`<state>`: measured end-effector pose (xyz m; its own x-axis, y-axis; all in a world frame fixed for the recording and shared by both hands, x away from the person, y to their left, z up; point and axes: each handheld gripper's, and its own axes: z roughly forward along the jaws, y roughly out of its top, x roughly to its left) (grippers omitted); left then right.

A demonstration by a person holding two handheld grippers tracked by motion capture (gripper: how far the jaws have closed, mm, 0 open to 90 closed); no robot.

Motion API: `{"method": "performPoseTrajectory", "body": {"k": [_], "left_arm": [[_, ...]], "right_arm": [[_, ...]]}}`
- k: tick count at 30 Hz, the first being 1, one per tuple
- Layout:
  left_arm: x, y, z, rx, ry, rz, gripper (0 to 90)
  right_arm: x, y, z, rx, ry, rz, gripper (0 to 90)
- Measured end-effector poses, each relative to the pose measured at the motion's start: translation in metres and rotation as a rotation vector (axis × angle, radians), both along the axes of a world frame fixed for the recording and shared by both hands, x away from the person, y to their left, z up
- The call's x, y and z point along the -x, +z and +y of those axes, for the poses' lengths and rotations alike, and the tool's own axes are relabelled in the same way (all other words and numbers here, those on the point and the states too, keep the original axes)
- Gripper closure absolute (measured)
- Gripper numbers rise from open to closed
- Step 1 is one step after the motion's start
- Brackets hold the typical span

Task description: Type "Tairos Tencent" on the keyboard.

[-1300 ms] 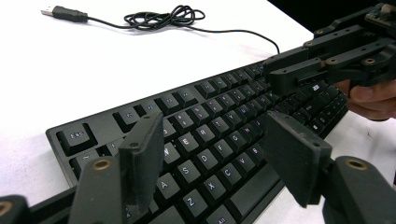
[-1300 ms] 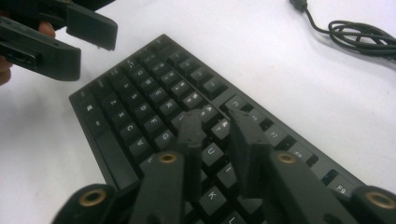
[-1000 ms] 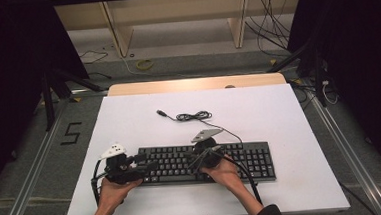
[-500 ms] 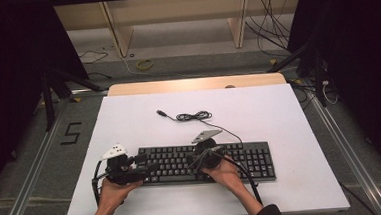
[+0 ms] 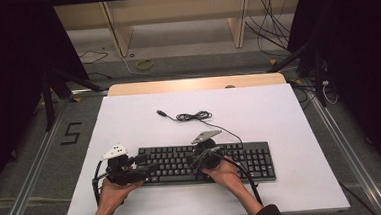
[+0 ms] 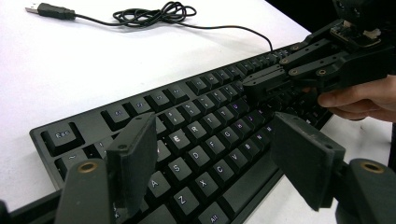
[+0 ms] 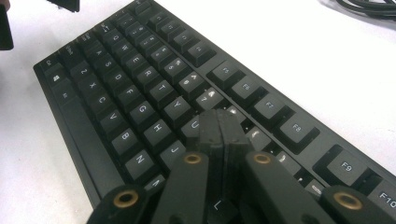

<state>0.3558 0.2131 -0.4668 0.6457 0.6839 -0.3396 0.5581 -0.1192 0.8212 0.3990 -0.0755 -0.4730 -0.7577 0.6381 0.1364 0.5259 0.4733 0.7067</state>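
High view: a black keyboard [image 5: 207, 162] lies flat near the front edge of a white table [image 5: 289, 116], its long side parallel to that edge. It is a slim matte plastic slab with rows of low square keys bearing pale letters, and a number pad at its right end. A thin black cable [image 5: 194, 116] runs from its back edge, bunches into a loose coil behind it and ends in a small plug [image 5: 163, 113] lying on the bare top.

The left gripper [image 5: 141, 166] sits at the keyboard's left end, held by the left hand [image 5: 114, 190]. In the left gripper view its two flat, matte black rectangular jaws stand wide apart with nothing between them but air, hovering over the left letter keys; the A, S, Z and X keys show in the gap below.

The right gripper [image 5: 196, 161] is over the middle of the keyboard, held by the right hand [image 5: 226, 171], with a grey three-cornered plate on top. In the right gripper view [image 7: 224, 122] its jaws are pressed together into one blunt tip, gripping nothing. That tip is down among the keys just beside U and J, apparently touching the key surface there, though the contact itself is hidden behind the jaws. The left gripper view shows the same tip [image 6: 256, 84] low on the keys, well apart from the left jaws.
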Motion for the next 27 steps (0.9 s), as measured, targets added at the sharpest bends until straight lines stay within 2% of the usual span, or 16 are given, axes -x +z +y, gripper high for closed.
{"method": "performPoseTrajectory", "body": {"k": [9,11,13,23,27], "left_arm": [[-0.0003,-0.0002,-0.0005,-0.001,0.003,0.002,31.5],[-0.0005,-0.0003,-0.0005,0.000,0.003,0.003,31.5],[-0.0007,-0.0005,-0.0003,0.001,0.004,0.005,31.6],[-0.0019,-0.0019,0.0004,-0.007,0.004,0.008,31.7],[-0.0024,-0.0021,0.0003,-0.007,0.003,0.010,31.7]], "right_arm": [[-0.0006,-0.0021,0.0002,0.008,0.001,0.003,90.0],[-0.0015,-0.0044,0.0003,0.023,0.001,0.003,90.0],[-0.0019,-0.0061,-0.0012,0.002,0.000,0.006,90.0],[-0.0030,-0.0042,-0.0033,-0.005,0.002,0.014,89.9],[-0.0026,0.0006,-0.0069,-0.043,-0.002,0.007,87.3]]}}
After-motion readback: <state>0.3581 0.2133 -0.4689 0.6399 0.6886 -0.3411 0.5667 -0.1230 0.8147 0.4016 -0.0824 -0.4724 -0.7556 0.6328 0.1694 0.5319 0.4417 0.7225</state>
